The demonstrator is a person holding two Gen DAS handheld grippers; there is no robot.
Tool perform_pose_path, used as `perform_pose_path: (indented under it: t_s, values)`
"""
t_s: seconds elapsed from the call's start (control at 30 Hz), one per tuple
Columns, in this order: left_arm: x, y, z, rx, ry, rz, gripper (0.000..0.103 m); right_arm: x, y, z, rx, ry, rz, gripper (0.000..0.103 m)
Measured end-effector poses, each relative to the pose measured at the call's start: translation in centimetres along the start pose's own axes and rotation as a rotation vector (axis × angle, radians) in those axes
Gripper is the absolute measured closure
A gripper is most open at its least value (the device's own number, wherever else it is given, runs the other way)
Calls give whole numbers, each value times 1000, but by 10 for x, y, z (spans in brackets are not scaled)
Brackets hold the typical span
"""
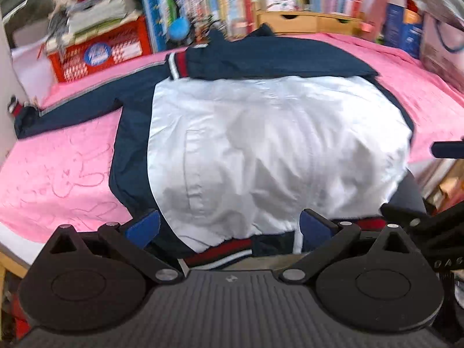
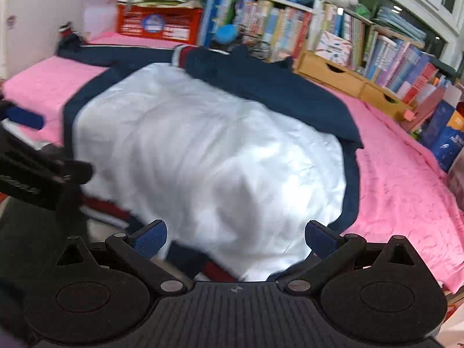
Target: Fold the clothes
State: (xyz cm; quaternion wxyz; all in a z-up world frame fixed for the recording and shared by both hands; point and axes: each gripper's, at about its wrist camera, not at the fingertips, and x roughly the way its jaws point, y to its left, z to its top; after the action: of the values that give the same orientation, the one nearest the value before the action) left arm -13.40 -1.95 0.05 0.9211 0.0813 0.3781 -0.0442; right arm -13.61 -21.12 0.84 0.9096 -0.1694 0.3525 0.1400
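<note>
Left wrist: jacket just beyond fingers, spread wide, empty | right fingers likewise wide, empty.

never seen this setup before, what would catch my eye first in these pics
A large navy jacket with a shiny white back panel lies spread across the middle of a pink bedspread, one sleeve folded across its top and the other stretched out to the left. Behind it, a packed row of colourful books lines the far edge, with a red plastic crate at the left. Both grippers hover at the near hem, jaws wide open and empty.
</note>
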Motion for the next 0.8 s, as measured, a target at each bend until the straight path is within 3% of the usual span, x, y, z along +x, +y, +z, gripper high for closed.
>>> perform_pose_path:
  t_s: [0.2,0.8]
  values:
    - [-6,-2,1,6,0,5,0,-23,8,2,-15,-46,-10,0]
    - [-7,-5,-5,3,14,-3,0,-21,3,-6,20,-31,2,0]
